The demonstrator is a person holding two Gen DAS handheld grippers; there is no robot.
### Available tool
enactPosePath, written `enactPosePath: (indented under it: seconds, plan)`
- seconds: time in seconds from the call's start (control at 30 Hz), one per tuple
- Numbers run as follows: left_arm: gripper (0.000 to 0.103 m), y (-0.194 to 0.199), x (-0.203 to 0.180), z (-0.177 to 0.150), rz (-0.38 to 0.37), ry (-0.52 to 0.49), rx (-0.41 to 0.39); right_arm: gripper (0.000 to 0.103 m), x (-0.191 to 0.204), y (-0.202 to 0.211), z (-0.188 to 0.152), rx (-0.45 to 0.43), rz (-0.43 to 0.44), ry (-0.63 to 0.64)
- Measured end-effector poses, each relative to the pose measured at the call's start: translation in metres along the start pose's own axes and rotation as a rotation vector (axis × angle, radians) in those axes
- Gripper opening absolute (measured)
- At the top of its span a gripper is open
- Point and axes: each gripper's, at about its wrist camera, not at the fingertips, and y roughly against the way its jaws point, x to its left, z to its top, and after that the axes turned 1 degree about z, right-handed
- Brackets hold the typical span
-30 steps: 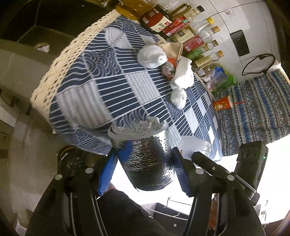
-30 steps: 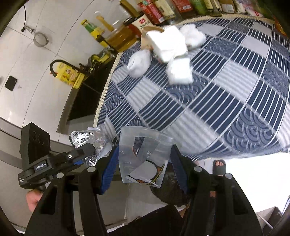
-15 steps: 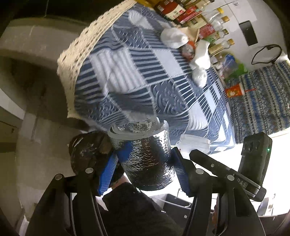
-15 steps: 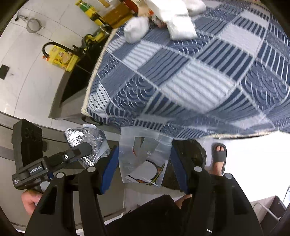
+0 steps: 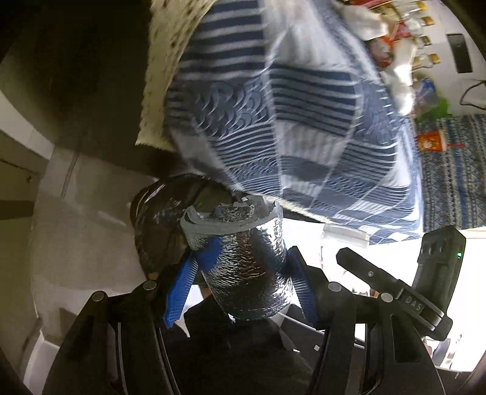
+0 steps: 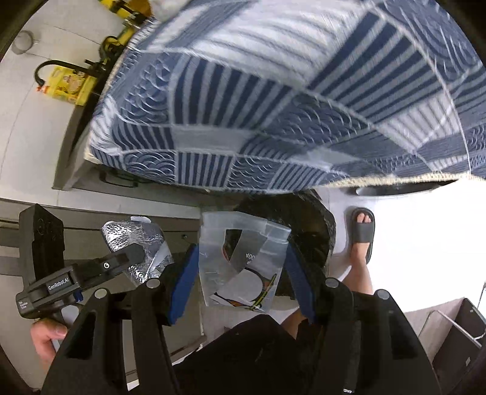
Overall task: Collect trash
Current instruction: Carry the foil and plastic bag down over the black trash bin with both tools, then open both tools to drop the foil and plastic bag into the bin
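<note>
**Ana:** Silver foil first: the left gripper has its blue pads closed onto a crinkled foil sleeve, clamped around the middle, grey rim pointing away from the hand.

**Ben:** And the right gripper is closed onto a clear plastic bag with print on it, pads pressing both side edges. Both sit below the table edge, under the blue patterned tablecloth.

**Ana:** Just beyond each load is the black-lined bin. From the left wrist the bin liner shows to the left of the foil, partly hidden by it.

**Ben:** So the drop is what's in hand, I'd say. Best done by getting each piece squarely over the mouth before opening. The bag is light and may cling to a pad, so open wide.

**Ana:** Agreed. The foil looks off to one side of the opening from here, so I'd shift it across first.

**Ben:** Pose: both tools angled downward, side by side, the left one just beside the right. More trash waits up on the table, blurred.
</note>
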Motion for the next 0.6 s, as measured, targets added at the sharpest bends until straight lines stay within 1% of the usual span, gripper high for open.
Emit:
enactPosePath:
  seconds: [0.2,0.3,0.37,0.4,0.43,0.47,0.5,0.6]
  plan:
    - [0.059,-0.032,0.019,-0.006,0.057,0.027,0.048,0.058,-0.015,-0.036,-0.007,0.059,-0.02,-0.04]
    - [0.059,-0.043,0.024,-0.007,0.066,0.032,0.071,0.058,-0.021,-0.048,-0.008,0.082,-0.02,-0.063]
    - [0.062,-0.05,0.027,-0.008,0.076,0.045,0.089,0.06,-0.024,-0.056,-0.008,0.095,-0.018,-0.081]
    - [0.066,-0.054,0.028,-0.008,0.075,0.054,0.106,0.061,-0.024,-0.058,-0.007,0.095,-0.014,-0.086]
    - [0.076,-0.056,0.029,-0.008,0.075,0.06,0.11,0.071,-0.025,-0.059,-0.007,0.093,-0.006,-0.091]
    - [0.081,-0.057,0.029,-0.007,0.078,0.065,0.11,0.077,-0.025,-0.059,-0.006,0.092,-0.007,-0.095]
    - [0.086,-0.057,0.029,-0.007,0.081,0.066,0.111,0.086,-0.026,-0.059,-0.005,0.084,-0.013,-0.099]
    - [0.086,-0.057,0.031,-0.005,0.082,0.076,0.116,0.086,-0.027,-0.057,-0.002,0.08,-0.008,-0.101]
